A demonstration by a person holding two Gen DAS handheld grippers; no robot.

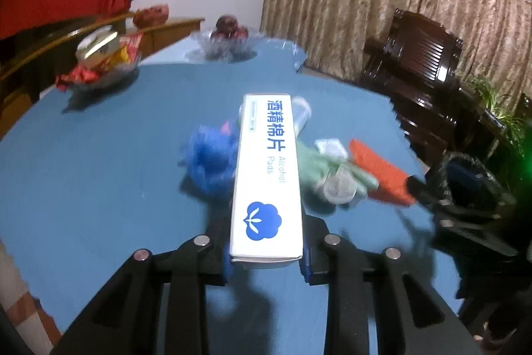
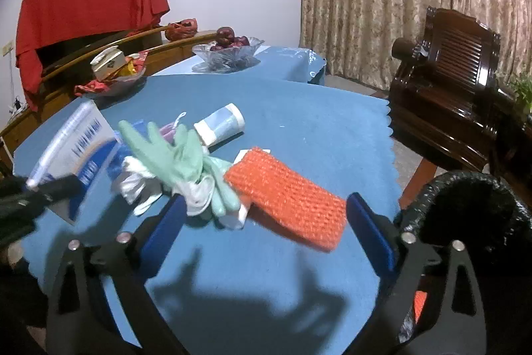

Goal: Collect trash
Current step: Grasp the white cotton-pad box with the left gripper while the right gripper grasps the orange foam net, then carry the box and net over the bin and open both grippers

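Observation:
My left gripper (image 1: pixel 267 258) is shut on a long white alcohol-pads box (image 1: pixel 266 175) and holds it above the blue table (image 1: pixel 99 188). The same box (image 2: pixel 73 148) shows at the left of the right wrist view. Under the box lie a blue crumpled piece (image 1: pixel 209 155), a green glove (image 2: pixel 173 155), a clear cup (image 1: pixel 339 188) and an orange knitted cloth (image 2: pixel 286 198). My right gripper (image 2: pixel 266 222) is open just above the table. The near end of the orange cloth lies between its blue fingers (image 2: pixel 166 232), and the pads do not press on it.
A bin lined with a black bag (image 2: pixel 465 212) stands off the table's right edge. A white-and-blue roll (image 2: pixel 222 125) and white crumpled plastic (image 2: pixel 139 182) lie in the pile. A fruit bowl (image 2: pixel 229 52) and a snack dish (image 2: pixel 109 79) sit at the back. A dark wooden chair (image 2: pixel 449 95) is to the right.

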